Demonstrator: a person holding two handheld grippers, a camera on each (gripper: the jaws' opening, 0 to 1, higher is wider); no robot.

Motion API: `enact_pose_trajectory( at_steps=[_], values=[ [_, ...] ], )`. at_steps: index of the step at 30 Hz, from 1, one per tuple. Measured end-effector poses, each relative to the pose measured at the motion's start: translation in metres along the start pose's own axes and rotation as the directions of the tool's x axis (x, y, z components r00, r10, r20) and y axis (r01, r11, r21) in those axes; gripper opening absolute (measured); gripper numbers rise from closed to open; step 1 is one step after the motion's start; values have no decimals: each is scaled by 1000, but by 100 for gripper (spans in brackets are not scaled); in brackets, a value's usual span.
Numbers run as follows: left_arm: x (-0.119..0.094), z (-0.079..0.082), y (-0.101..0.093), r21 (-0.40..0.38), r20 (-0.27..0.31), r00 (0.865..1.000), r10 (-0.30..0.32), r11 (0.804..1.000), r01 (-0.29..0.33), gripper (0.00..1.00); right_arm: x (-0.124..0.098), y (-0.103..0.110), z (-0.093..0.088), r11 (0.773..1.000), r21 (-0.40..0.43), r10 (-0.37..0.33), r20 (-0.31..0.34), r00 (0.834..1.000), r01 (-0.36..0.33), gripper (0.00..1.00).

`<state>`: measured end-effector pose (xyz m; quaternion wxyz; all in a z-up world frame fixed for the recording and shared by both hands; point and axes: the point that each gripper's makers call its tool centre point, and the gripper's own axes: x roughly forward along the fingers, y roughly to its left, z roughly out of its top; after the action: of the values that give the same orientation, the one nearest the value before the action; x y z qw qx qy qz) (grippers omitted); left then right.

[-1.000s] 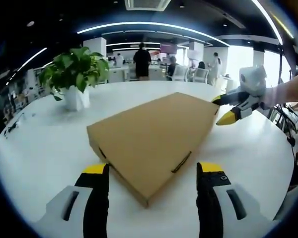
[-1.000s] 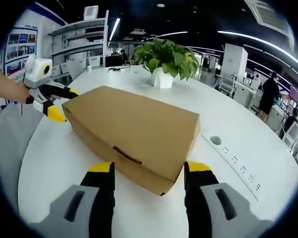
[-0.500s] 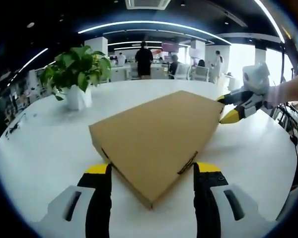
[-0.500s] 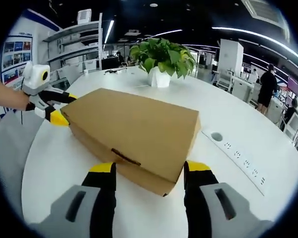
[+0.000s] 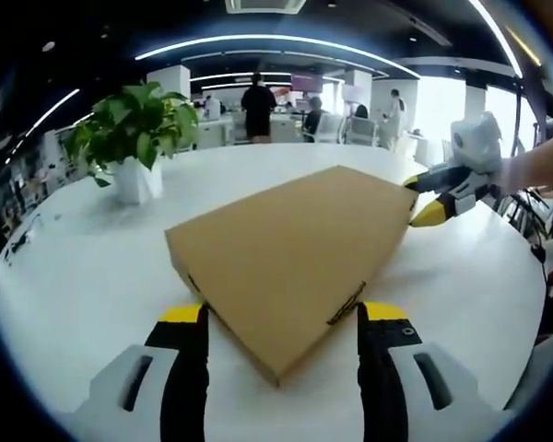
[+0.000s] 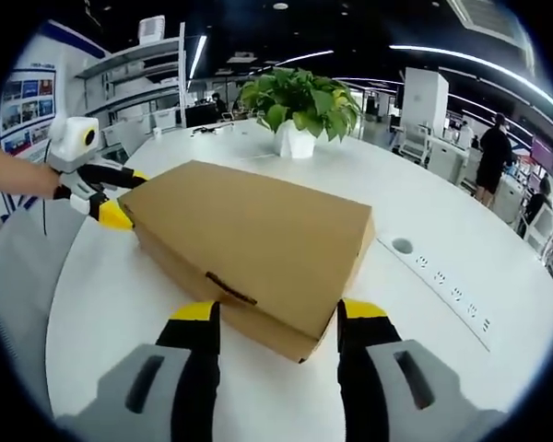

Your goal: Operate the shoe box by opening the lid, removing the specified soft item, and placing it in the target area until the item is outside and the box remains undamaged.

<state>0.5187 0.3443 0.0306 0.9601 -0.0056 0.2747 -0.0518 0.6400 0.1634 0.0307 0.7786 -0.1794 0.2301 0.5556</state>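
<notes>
A closed brown cardboard shoe box (image 5: 290, 253) (image 6: 249, 244) lies flat on the round white table (image 5: 83, 267) (image 6: 442, 341). My left gripper (image 5: 279, 318) stands open, its jaws on either side of the box's near corner. The right gripper (image 6: 276, 318) is open too, straddling the opposite corner by the lid's tuck slot (image 6: 229, 287). The right gripper (image 5: 422, 198) also shows at the box's far right corner in the left gripper view. In the right gripper view the left gripper (image 6: 120, 195) sits at the box's far left corner. The soft item is hidden inside.
A potted green plant (image 5: 134, 138) (image 6: 300, 110) in a white pot stands on the table behind the box. A power strip (image 6: 442, 281) is set into the tabletop to the right. People stand by desks (image 5: 258, 106) in the background. Shelves (image 6: 147, 83) line the wall.
Both grippers have closed in a little on the box's corners; the box looks slightly larger in both views. The box itself has not moved and its lid stays shut.
</notes>
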Motion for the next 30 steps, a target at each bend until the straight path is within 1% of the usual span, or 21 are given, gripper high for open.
enact_pose_trajectory(
  at_steps=[7, 9, 11, 15, 23, 30],
  values=[
    [-4, -2, 1, 26, -21, 999, -42, 999, 42, 65, -9, 10, -6, 1000, -1, -19, -6, 1000, 19, 43],
    [-5, -3, 2, 34, -27, 998, -58, 998, 59, 65, -12, 13, -7, 1000, -1, -19, -8, 1000, 19, 42],
    [-8, -4, 2, 43, -35, 997, -72, 996, 74, 65, -15, 18, -8, 1000, 16, -20, -8, 1000, 20, 41],
    [-11, -5, 3, 61, -49, 994, -100, 993, 103, 65, -21, 25, -13, 1000, 14, -23, -12, 1000, 23, 39],
    [-16, -8, 4, 91, -82, 985, -152, 983, 159, 65, -29, 40, -15, 998, 43, -41, -1, 999, 41, 38],
    [-24, -9, 2, 117, -117, 974, -195, 971, 208, 64, -36, 54, -19, 996, 72, -60, 13, 998, 59, 36]
  ],
)
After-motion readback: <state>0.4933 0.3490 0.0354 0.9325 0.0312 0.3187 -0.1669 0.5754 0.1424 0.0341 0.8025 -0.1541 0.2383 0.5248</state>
